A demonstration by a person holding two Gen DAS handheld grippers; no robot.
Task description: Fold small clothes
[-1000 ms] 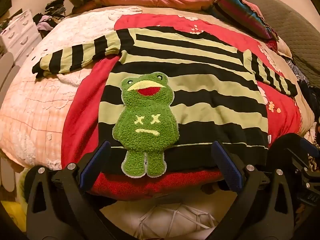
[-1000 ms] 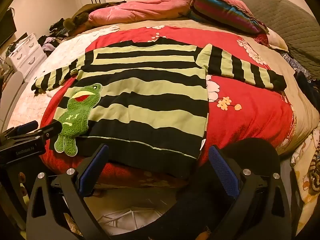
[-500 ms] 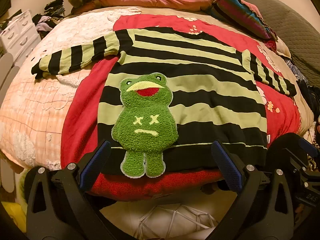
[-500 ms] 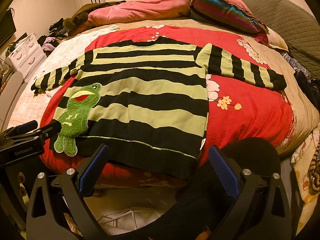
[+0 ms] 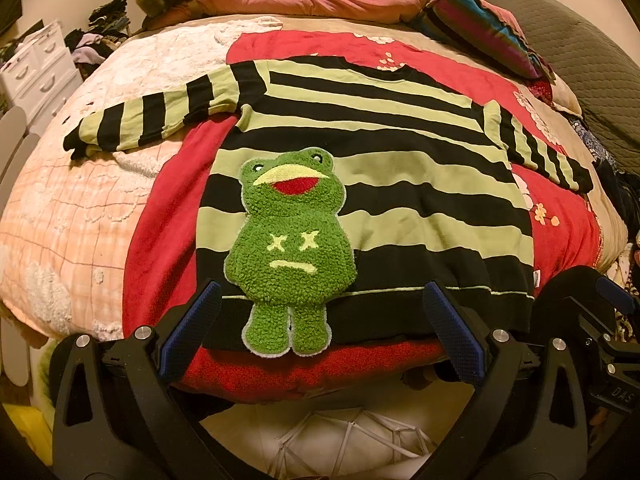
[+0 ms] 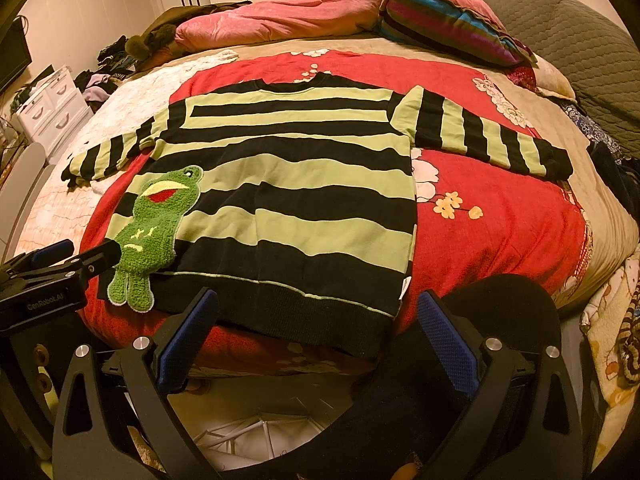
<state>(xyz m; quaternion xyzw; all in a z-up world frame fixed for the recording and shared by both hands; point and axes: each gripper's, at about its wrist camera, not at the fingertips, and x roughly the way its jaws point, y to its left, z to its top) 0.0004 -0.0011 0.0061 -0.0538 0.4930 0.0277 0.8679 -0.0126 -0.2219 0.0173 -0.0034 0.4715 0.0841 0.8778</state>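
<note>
Almost nothing moved since before: both open grippers, left gripper (image 5: 320, 332) and right gripper (image 6: 316, 336), hovered low in frame; striped sweater (image 6: 288, 184) lay flat, unfolded.

Sweater (image 6: 288, 184) flat on blanket (image 6: 500, 216) atop bed (image 5: 80, 216), pillows (image 6: 280, 20) behind, dresser (image 6: 52, 108) left.

White lettering "GenRobot.AI" stands on the left gripper (image 6: 60, 256) body; partial letters "DAS" show on the right gripper (image 5: 612, 300) body.
</note>
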